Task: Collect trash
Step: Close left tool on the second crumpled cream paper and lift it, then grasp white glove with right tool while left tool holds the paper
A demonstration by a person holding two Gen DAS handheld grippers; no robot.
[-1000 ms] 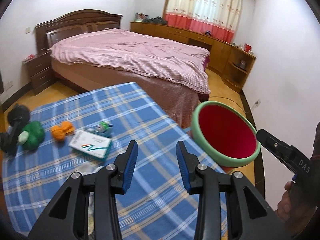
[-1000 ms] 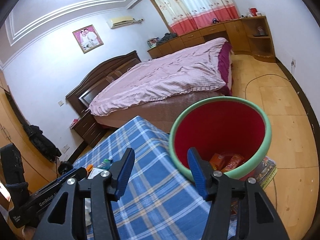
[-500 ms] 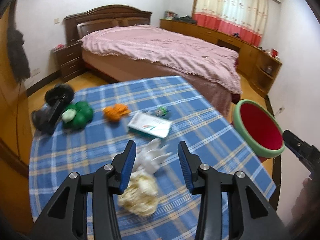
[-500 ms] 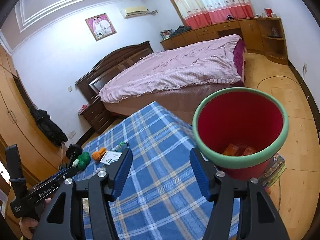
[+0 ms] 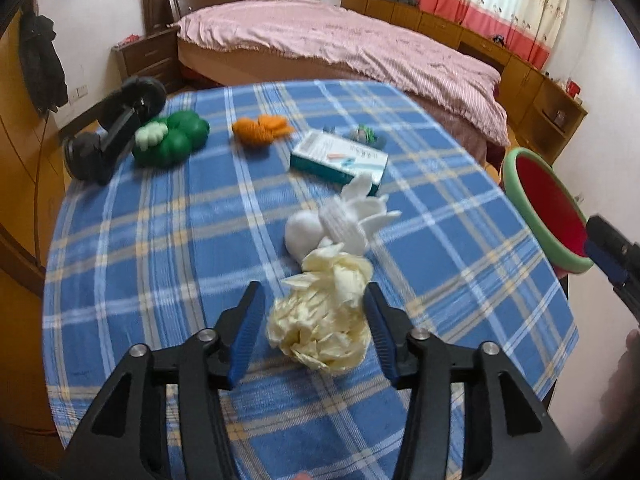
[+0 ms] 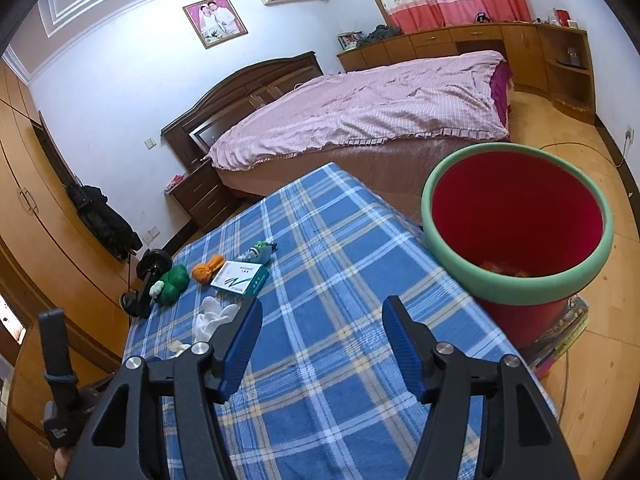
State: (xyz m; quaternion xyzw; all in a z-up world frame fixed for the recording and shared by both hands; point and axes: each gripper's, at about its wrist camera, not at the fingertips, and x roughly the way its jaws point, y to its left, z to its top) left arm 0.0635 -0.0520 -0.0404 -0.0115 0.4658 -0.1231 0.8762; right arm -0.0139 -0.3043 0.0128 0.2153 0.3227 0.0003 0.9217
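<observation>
A crumpled cream paper wad lies on the blue plaid tablecloth. My left gripper is open, with its jaws on either side of the wad. A white glove lies just beyond the wad and also shows in the right wrist view. A teal and white box lies farther back. The red bin with a green rim stands beside the table's right edge and holds some orange wrappers. My right gripper is open and empty above the cloth near the bin.
A green plush toy, an orange knitted item, a small green-white item and a black dumbbell lie at the table's far side. A bed with a pink cover stands behind. Books lie under the bin.
My left gripper swung left from the bin and came down over the table, so the paper wad now sits between its jaws. The right gripper drew back a little from the bin.
</observation>
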